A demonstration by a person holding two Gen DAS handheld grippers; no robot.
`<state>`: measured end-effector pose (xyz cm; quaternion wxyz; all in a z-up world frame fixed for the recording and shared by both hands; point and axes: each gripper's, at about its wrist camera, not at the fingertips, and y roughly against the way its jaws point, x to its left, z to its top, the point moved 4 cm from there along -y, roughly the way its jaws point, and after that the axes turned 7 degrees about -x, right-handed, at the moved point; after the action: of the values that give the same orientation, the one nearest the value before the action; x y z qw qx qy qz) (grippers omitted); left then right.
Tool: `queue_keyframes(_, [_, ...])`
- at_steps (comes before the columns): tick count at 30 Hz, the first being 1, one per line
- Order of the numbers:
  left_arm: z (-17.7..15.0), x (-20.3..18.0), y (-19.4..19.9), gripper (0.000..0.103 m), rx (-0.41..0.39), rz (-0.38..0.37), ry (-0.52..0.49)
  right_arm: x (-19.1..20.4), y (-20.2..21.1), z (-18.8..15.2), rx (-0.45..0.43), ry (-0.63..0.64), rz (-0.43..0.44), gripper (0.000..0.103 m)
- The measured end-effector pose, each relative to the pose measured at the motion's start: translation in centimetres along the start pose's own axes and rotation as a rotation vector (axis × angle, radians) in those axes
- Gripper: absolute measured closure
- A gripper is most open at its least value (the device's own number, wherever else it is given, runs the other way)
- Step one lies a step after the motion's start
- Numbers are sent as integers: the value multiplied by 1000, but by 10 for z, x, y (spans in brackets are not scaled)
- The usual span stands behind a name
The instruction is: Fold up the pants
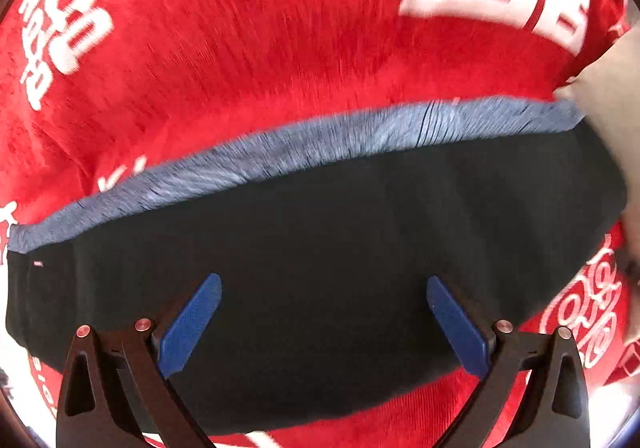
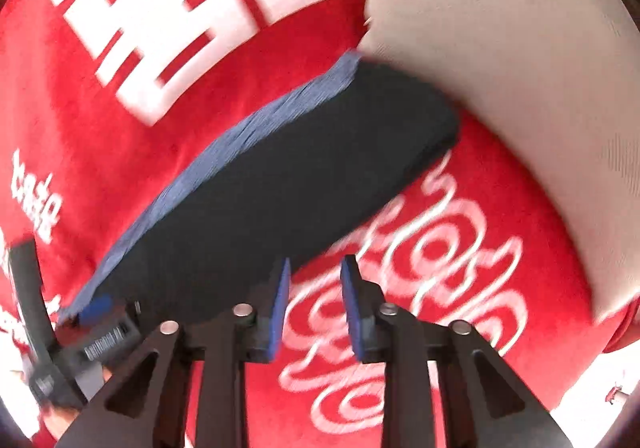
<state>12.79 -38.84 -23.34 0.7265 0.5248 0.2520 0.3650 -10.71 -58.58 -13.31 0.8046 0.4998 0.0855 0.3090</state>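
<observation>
We see the pants [image 1: 320, 248] folded into 1 compact dark navy slab, a lighter blue ribbed waistband [image 1: 304, 144] along its far edge. They lie flat on a red blanket [image 1: 248, 48] with white lettering. A beige cushion [image 2: 500, 68] touches 1 end. Left tool [image 1: 324, 288] hangs over the slab, jaws spread wide, empty. Right tool [image 2: 314, 276] sits just off the near edge, jaws narrowly parted, gripping nothing.

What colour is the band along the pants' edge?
Light blue-grey band against the dark navy pants; clearest in the left wrist view.
</observation>
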Motion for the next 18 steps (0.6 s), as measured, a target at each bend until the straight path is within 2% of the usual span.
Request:
queue_keyframes(2, [-5, -4, -7, 0, 8, 11, 27, -6, -8, 23, -27, 24, -14, 75])
queue_keyframes(6, [-10, 0, -6, 0, -32, 3, 63, -5, -32, 68, -88, 107, -44, 75])
queue_keyframes(9, [-12, 0, -6, 0, -42, 20, 66, -9, -63, 92, -57, 90, -66, 75])
queue_keyframes(11, [-13, -3, -6, 0, -45, 24, 68, -20, -86, 99, -20, 75, -98, 85])
queue_keyframes(12, [-13, -5, -6, 0, -46, 26, 70, -22, -88, 102, -37, 74, -101, 88])
queue_keyframes(15, [-15, -5, -6, 0, -57, 25, 75, -12, -80, 103, -51, 136, -115, 80])
queue_keyframes(18, [-18, -9, -15, 0, -43, 33, 70, -12, -63, 93, -38, 102, -47, 68])
